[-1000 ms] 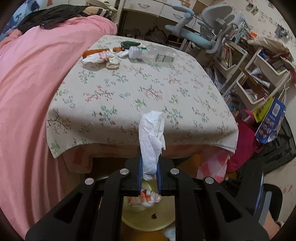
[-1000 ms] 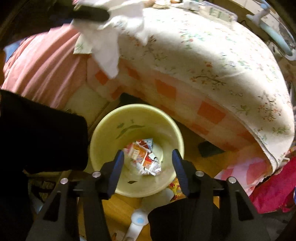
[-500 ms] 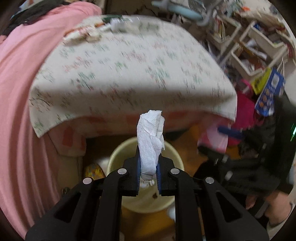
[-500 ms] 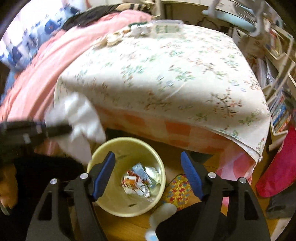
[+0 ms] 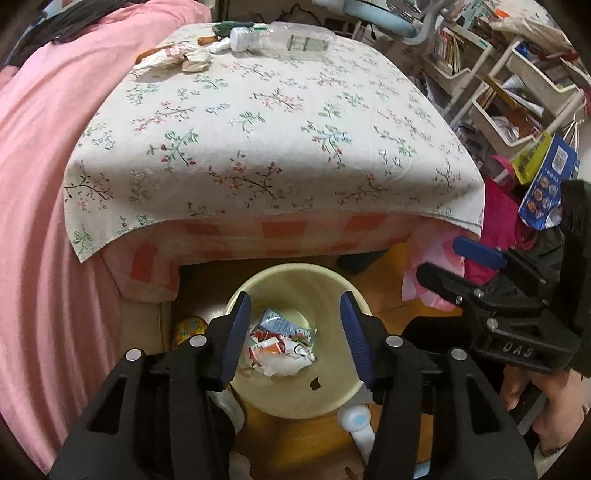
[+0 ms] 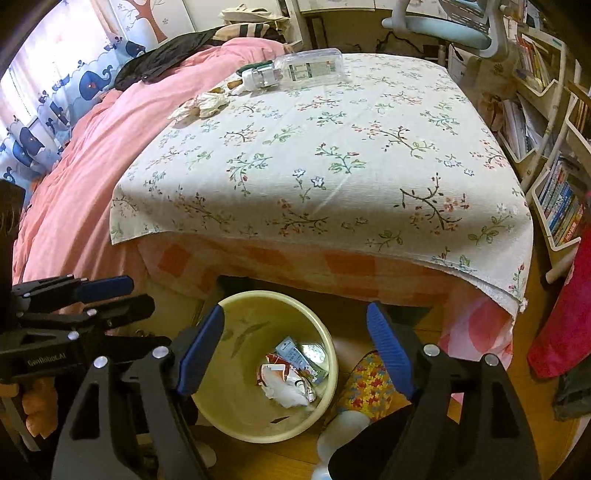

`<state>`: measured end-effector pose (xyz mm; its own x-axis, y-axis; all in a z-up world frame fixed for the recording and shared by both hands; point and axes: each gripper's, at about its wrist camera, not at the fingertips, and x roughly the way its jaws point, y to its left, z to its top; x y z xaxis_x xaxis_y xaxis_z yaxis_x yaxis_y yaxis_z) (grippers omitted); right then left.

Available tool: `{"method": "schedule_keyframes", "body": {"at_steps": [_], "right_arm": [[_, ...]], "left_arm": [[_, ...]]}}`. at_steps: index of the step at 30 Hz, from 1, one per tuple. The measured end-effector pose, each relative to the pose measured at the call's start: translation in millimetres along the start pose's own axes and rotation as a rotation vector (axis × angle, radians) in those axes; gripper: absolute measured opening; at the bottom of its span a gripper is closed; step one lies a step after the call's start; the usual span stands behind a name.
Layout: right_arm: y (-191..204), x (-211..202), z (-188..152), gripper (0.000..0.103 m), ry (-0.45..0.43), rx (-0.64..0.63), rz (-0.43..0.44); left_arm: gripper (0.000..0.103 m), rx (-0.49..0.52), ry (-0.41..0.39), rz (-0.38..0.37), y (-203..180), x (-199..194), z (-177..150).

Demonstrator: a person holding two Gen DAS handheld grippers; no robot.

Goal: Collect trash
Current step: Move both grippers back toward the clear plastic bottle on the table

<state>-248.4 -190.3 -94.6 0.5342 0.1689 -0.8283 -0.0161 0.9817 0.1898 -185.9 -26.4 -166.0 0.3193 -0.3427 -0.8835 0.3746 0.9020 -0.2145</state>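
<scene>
A pale yellow trash bin (image 5: 295, 275) stands on the floor at the table's near edge, with wrappers and a white tissue (image 5: 284, 365) inside; it also shows in the right wrist view (image 6: 240, 302). My left gripper (image 5: 295, 332) hangs open and empty right above the bin. My right gripper (image 6: 295, 347) is open and empty, above the bin's right side. On the table's far end lie a clear plastic bottle (image 5: 284, 38), crumpled tissues (image 5: 177, 59) and a green object (image 5: 229, 26).
The low table wears a floral cloth (image 5: 277, 129). A pink bed cover (image 5: 33, 184) runs along the left. Shelves with books (image 5: 517, 92) and bags (image 5: 546, 177) stand at the right. A white bottle (image 5: 356, 421) and a colourful item (image 6: 365, 384) lie by the bin.
My left gripper has opened and the white tissue has dropped into the bin. The right gripper has tilted up from the bin toward the table.
</scene>
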Motion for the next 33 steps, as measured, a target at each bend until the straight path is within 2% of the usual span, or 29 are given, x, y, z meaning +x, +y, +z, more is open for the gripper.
{"method": "schedule_keyframes", "body": {"at_steps": [4, 17, 23, 29, 33], "right_arm": [[1, 0, 0, 0.078, -0.001, -0.006, 0.004], [6, 3, 0, 0.08, 0.003, -0.023, 0.01], [11, -4, 3, 0.08, -0.042, -0.04, 0.005], [27, -11, 19, 0.083, -0.078, -0.123, 0.005], [36, -10, 42, 0.085, -0.082, -0.202, -0.002]], "left_arm": [[0.056, -0.013, -0.024, 0.008, 3, -4, 2], [0.057, -0.068, -0.073, 0.013, 12, -10, 7], [0.057, -0.114, -0.128, 0.014, 21, -22, 13], [0.064, -0.177, -0.25, 0.088, 45, -51, 41], [0.067, -0.207, -0.277, 0.107, 64, -56, 66]]}}
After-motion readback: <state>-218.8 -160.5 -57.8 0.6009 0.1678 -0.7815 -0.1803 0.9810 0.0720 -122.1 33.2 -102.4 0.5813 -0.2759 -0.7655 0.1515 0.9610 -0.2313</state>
